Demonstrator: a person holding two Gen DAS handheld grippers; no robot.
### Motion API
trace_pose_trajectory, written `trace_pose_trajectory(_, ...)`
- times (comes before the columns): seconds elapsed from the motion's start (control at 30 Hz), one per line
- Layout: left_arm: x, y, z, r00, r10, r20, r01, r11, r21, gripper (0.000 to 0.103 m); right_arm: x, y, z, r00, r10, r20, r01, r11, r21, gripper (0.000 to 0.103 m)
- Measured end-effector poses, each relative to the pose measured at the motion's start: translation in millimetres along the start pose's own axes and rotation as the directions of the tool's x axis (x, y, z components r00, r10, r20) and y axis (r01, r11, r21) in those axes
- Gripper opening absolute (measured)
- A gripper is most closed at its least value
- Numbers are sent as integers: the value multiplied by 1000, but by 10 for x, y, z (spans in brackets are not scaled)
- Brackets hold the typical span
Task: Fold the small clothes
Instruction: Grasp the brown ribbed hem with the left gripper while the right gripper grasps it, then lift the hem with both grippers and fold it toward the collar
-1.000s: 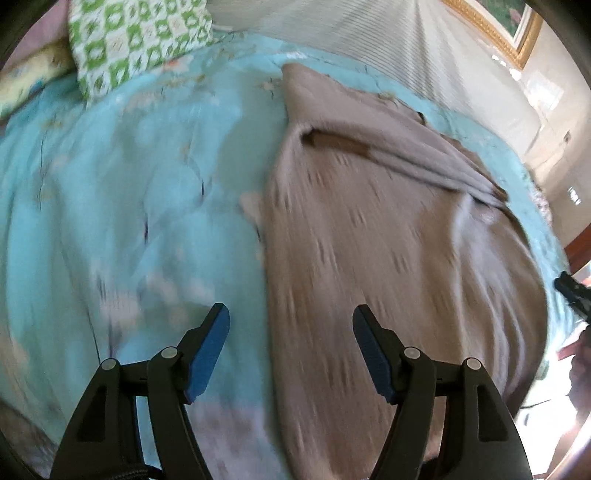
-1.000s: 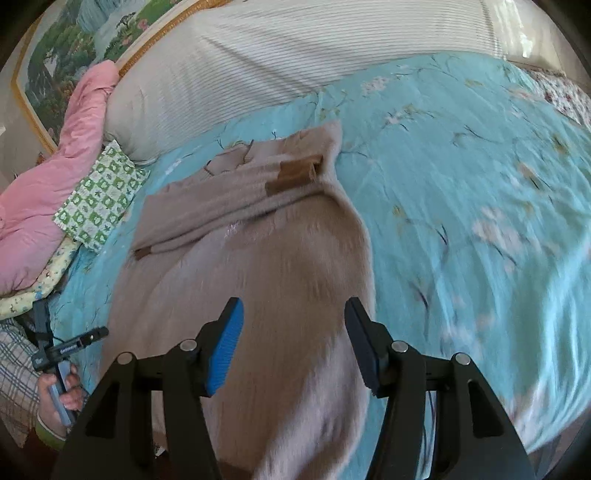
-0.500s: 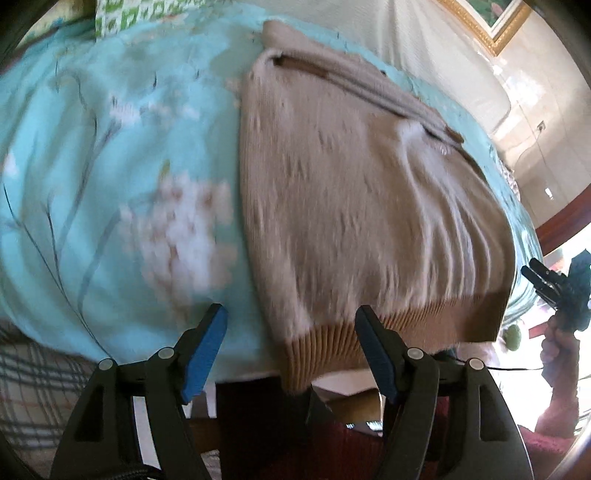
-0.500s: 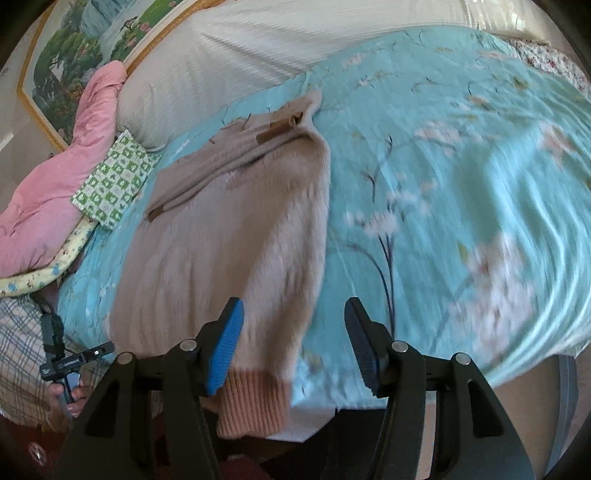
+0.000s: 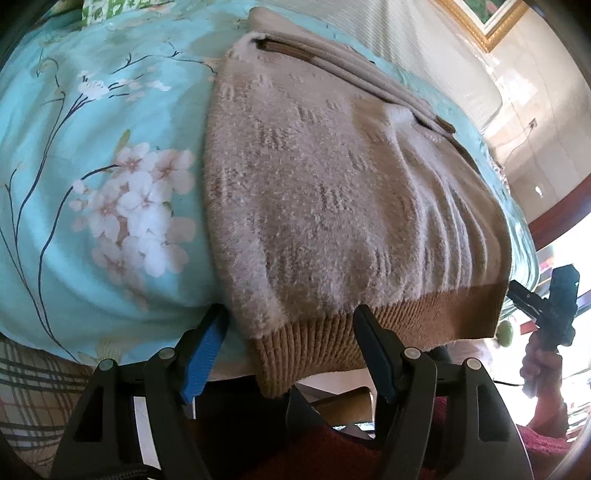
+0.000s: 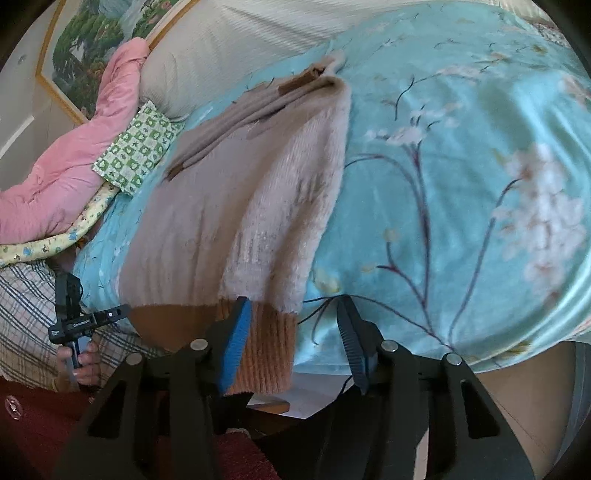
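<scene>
A fuzzy beige sweater [image 5: 332, 184] lies flat on the teal flowered bedspread [image 5: 92, 166], sleeves folded across its far end. Its brown ribbed hem [image 5: 314, 343] hangs over the near bed edge. My left gripper [image 5: 290, 328] straddles the hem's left corner; its jaws are closing, and the pads stand clear of the knit. In the right wrist view the sweater [image 6: 221, 221] ends in the hem's right corner [image 6: 269, 347], which hangs between the closing jaws of my right gripper [image 6: 293, 328]. The right-hand pad stands apart from the hem.
A green checked pillow [image 6: 136, 151], a pink quilt [image 6: 62, 173] and a striped white headboard cushion [image 6: 258, 33] sit at the bed's far end. A hand holds the other gripper [image 5: 554, 306] off the right edge. Dark red floor lies below the bed edge.
Both grippers have drawn back and sunk from over the sweater's middle to the near bed edge. The hem corners now sit between the jaws, and the right jaws have narrowed.
</scene>
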State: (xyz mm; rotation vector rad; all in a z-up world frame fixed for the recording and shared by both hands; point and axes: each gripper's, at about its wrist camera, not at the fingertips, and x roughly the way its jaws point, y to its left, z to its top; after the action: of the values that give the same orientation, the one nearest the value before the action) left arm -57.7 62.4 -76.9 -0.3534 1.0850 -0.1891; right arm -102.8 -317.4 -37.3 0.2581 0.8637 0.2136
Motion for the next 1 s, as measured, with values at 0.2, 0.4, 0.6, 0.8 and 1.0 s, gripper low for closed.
trace_pose_trajectory(0.2,-21,-56,-22,998,53,15,-53,997,51,13,129,75,-74,999,34,-34,-34,999,-7,14)
trace_pose_trajectory(0.4,-229,-102,-81,998,36,58,-42,994,105,6,-114,-26,-79,1000,-3,8,3,1000,-8,8)
trace_pose_trajectory(0.6,-202,-37,-57,998,-15,56,8,993,119,7,-317,-280,-116,999,19,45,-21,998,53,7)
trace_pose_trajectory(0.8,25,74,-30,998,-47,-42,49,997,55,40,-88,-194,-121,999,40,0,-40,999,31,7)
trace_pose_trajectory(1.0,44,-59,-51,1000,-20,0,20,990,137,6,-151,-211,-112,998,68,-8,-68,997,28,7)
